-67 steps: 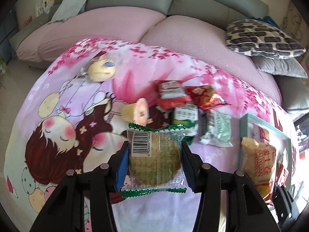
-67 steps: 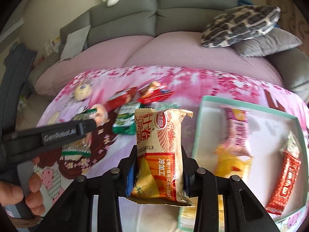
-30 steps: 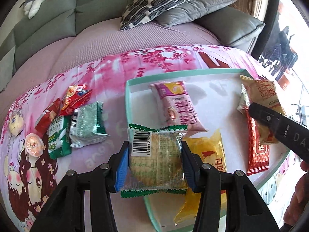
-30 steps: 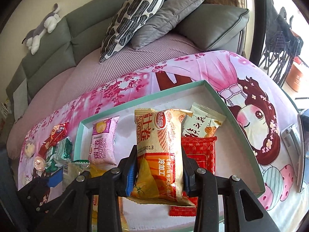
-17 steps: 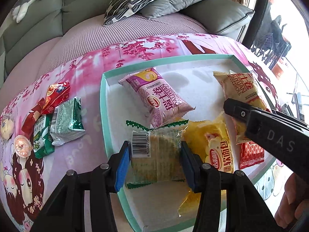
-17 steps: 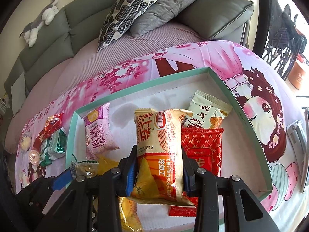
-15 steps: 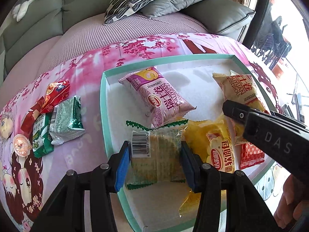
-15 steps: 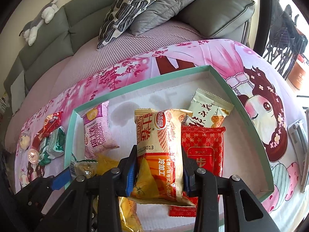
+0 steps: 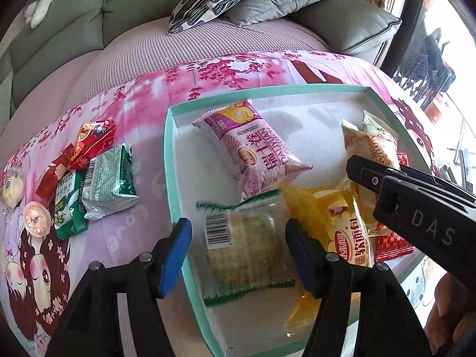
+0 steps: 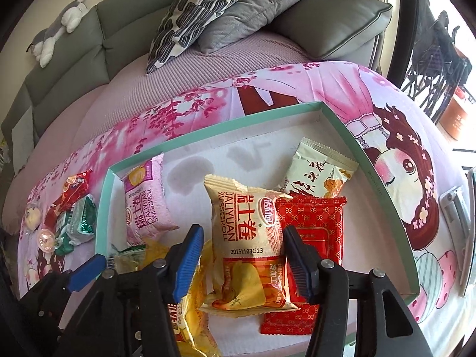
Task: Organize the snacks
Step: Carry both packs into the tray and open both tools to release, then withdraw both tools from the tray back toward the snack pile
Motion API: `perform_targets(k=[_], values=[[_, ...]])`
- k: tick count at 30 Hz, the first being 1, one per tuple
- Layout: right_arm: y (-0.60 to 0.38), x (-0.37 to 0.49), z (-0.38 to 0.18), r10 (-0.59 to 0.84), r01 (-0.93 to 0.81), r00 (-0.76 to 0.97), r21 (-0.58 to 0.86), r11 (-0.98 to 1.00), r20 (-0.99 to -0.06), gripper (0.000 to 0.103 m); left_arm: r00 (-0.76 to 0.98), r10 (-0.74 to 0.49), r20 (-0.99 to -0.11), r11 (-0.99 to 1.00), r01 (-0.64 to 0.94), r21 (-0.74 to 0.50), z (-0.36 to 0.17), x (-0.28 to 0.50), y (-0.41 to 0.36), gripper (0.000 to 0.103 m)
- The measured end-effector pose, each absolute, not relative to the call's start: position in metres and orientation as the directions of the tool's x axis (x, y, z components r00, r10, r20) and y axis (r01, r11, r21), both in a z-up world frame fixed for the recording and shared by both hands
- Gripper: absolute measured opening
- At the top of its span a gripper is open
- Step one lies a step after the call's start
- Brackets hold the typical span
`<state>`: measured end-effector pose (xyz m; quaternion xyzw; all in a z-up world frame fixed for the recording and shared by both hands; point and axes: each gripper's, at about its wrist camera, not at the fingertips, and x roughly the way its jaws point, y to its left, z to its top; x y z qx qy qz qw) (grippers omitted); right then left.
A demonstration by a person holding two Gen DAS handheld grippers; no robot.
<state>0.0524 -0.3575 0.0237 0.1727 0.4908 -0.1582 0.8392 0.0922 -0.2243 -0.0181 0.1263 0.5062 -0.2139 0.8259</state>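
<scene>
Both claws letting go over the teal tray!

The left gripper [image 9: 238, 250] is spreading its jaws, blue pads clear of the green-edged biscuit pack [image 9: 247, 247], which looks blurred, possibly mid-drop, just inside the tray [image 9: 168, 160] near its left wall. The right gripper [image 10: 242, 260] is opening too, pads off the cream-and-orange Swiss roll [image 10: 248, 238], lying partly over the red packet [image 10: 315, 232]. Pink Swiss roll [image 9: 258, 151] and yellow bread pack [image 9: 342, 229] sit alongside; more snacks [image 9: 98, 175] wait on the pink cloth [image 9: 134, 113].
</scene>
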Motion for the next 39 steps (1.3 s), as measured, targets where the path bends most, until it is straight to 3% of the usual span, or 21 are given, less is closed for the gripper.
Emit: perform_targets(k=[7,12,15,28,34,39], values=[[-0.358,0.051,0.028,-0.115,0.441,0.483,0.128,0.888,-0.868,0.080,0.436,-0.213,-0.875,0.878,0.477,0.024,-0.011,0.087,-0.225,0.079],[-0.360,0.050,0.030,-0.130,0.452,0.491,0.124,0.884,-0.862,0.092,0.446,-0.212,-0.870,0.900,0.435,0.004,-0.007,0.093,-0.214,0.081],[-0.360,0.049,0.031,-0.140,0.455,0.499,0.120,0.883,-0.855,0.103,0.471,-0.202,-0.858,0.939,0.344,-0.033,-0.001,0.101,-0.196,0.092],[-0.344,0.050,0.046,-0.139,0.393,0.568,0.119,0.912,-0.811,0.103,0.525,-0.054,-0.850,0.990,-0.086,-0.116,0.006,0.133,-0.081,0.094],[-0.324,0.053,0.056,-0.108,0.329,0.622,0.133,0.935,-0.775,0.103,0.519,-0.003,-0.855,0.979,-0.174,-0.109,0.004,0.134,-0.047,0.094],[-0.307,0.059,0.058,-0.099,0.281,0.634,0.109,0.953,-0.767,0.103,0.514,-0.034,-0.857,0.970,-0.191,-0.153,0.002,0.136,-0.036,0.094]])
